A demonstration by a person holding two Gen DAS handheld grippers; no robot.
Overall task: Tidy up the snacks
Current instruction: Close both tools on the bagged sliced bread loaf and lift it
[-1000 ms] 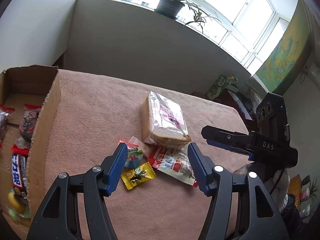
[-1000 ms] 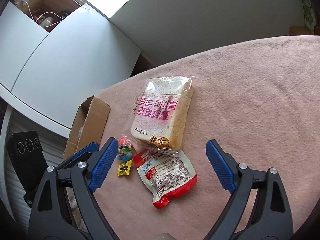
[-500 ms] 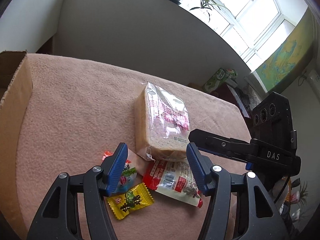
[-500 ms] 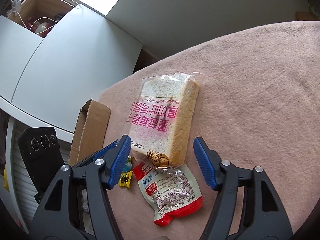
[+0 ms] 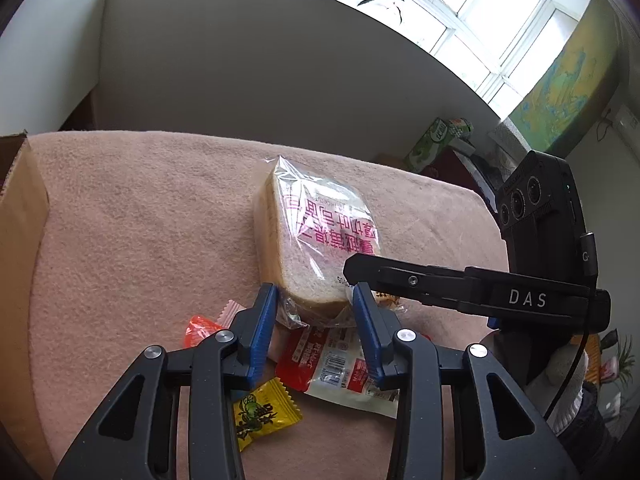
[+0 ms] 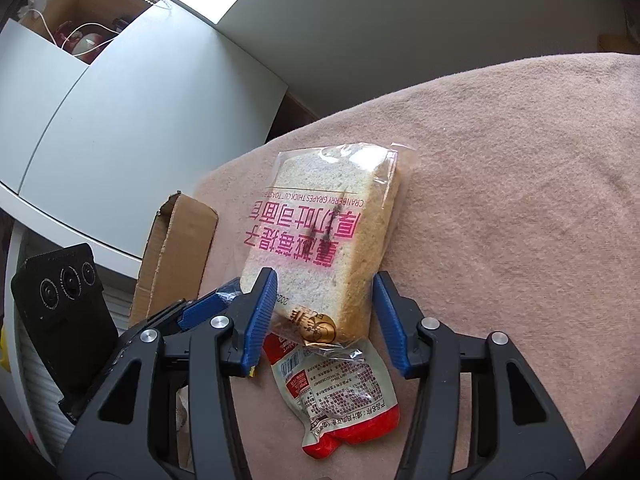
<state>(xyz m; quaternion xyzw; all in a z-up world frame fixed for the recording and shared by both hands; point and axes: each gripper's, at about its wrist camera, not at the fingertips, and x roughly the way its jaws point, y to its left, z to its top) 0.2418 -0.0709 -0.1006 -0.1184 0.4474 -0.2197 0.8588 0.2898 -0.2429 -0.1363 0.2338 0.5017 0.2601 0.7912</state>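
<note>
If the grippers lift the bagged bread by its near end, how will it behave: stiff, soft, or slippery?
The bagged bread probably squashes easily: it is soft sliced loaf. Its loose clear wrapper looks glossy, so blue pads may slide on it. Lying flat on the pink cloth, held at one end, it would likely sag.

Since a second ago, both tools have come forward and down onto the bagged bread loaf [image 5: 316,240]. The left hand-held gripper [image 5: 314,300] now straddles the loaf's near corner, its jaws closing, and no longer frames the yellow candy [image 5: 264,412]. The right hand-held gripper [image 6: 324,292] has narrowed from wide open and is closing around the loaf's near end. The cardboard box [image 5: 20,216] has slid almost out of the left view.
</note>
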